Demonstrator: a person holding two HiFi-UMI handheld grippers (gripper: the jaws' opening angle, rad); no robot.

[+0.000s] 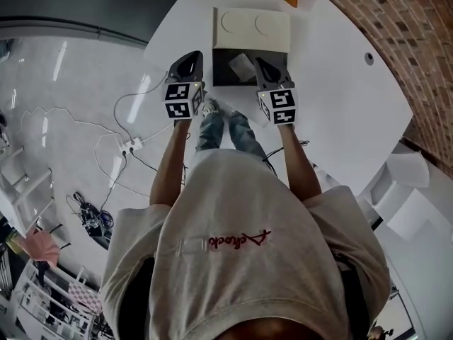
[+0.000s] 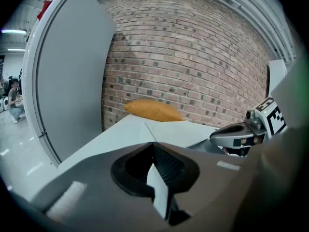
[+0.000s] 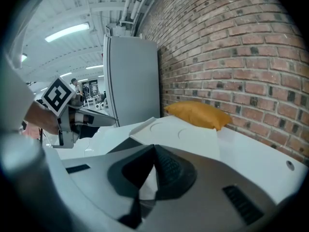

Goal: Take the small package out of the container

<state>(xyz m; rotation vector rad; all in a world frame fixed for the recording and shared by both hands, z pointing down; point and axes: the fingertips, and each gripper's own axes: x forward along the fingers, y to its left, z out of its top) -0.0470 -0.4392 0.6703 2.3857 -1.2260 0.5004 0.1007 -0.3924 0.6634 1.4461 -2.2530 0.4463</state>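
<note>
Jaws together on the left gripper (image 1: 188,64) and on the right gripper (image 1: 269,68) alike, with nothing between either pair. Below both, a white counter (image 1: 340,112). On it, a pale lid (image 1: 253,28) flat at the far side, right against the open dark container (image 1: 221,81). Inside, roughly in the middle, the small package (image 1: 241,64), grey, skewed to the walls; long axis hard to call from above. One gripper at each side of the container, tips about level with the package. Nearer of the two: the right, just beside it. Probably a matter of parting that pair first, then reaching left and down past the rim.
</note>
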